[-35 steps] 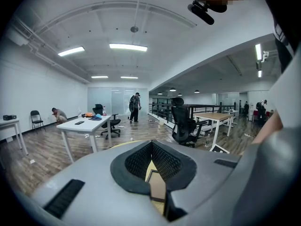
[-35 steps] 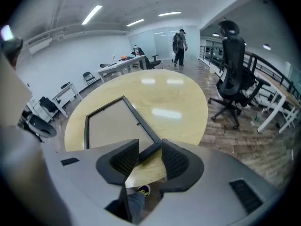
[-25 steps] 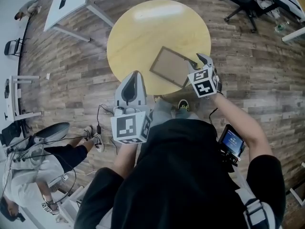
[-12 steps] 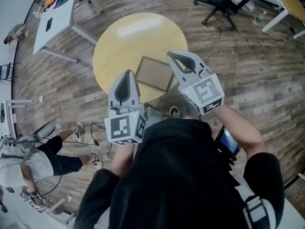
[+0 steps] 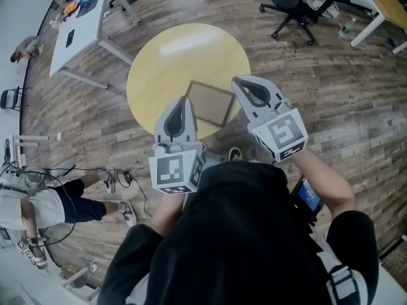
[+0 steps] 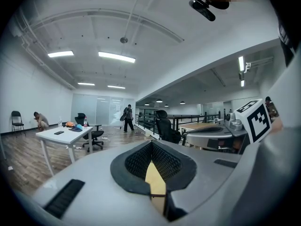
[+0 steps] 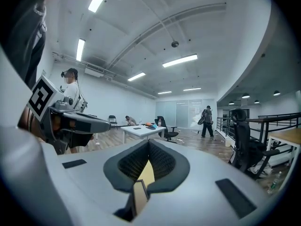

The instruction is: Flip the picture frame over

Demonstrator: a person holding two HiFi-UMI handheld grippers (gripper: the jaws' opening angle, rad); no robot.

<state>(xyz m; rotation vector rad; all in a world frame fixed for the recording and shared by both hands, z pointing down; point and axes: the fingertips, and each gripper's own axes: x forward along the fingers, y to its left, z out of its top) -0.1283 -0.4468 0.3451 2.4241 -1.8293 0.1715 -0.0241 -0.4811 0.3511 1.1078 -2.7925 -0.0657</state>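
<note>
The picture frame (image 5: 210, 103), thin and dark-edged with a pale brown panel, lies flat near the front edge of the round yellow table (image 5: 184, 49). Both grippers are held up in the air over that edge, roughly level, touching nothing. In the head view my left gripper (image 5: 180, 100) hangs over the frame's left corner. My right gripper (image 5: 245, 81) is beside the frame's right corner. Each gripper view looks across the room. The left gripper (image 6: 151, 142) and right gripper (image 7: 148, 142) both have their tips together, with only table and a strip of frame showing through the hollow below.
A white desk (image 5: 82, 18) stands at the far left and office chairs (image 5: 292, 5) at the far right. A person (image 5: 38, 208) sits at the lower left beside cables (image 5: 121, 176) on the wooden floor. A small screen (image 5: 308, 196) hangs at my right hip.
My right gripper was low at the frame's right edge with its jaws apart; it has risen well above the table and shut. The left gripper rose a little. The frame stays flat.
</note>
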